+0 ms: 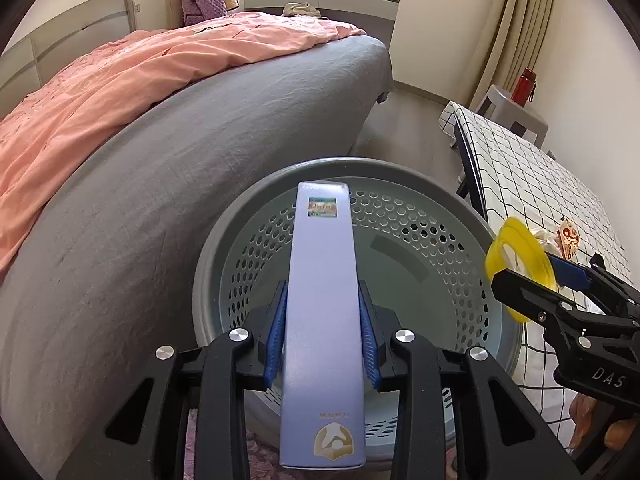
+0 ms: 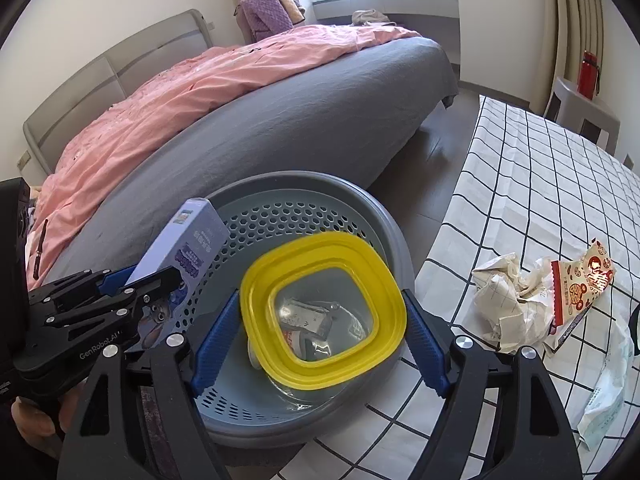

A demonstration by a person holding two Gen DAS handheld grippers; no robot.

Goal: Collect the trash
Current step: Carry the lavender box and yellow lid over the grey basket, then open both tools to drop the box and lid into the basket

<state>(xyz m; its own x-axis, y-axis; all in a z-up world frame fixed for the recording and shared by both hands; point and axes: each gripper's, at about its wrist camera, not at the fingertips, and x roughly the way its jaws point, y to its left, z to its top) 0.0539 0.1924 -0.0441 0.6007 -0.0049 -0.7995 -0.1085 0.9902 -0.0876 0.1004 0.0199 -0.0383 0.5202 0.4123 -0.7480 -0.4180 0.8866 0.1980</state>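
Left wrist view showed the left gripper (image 1: pixel 324 312) clasping a blue box (image 1: pixel 322 340) above the basket (image 1: pixel 400 216); the right gripper's (image 2: pixel 320 332) jaws flanked a yellow container (image 2: pixel 320 312), contact unclear.

Both claws are showing matte black plastic frames with triangular cutouts, round silver pivot bolts and small screws, and ribbed blue pads on the fingers. Left claw (image 1: pixel 324 316) is carrying white "GenRobot.AI" lettering on its side; right claw (image 2: pixel 320 344) is showing white "DAS".

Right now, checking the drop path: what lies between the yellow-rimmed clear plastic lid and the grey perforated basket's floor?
Only open air; the lid hangs over the basket, with earlier trash visible through it in the right wrist view.
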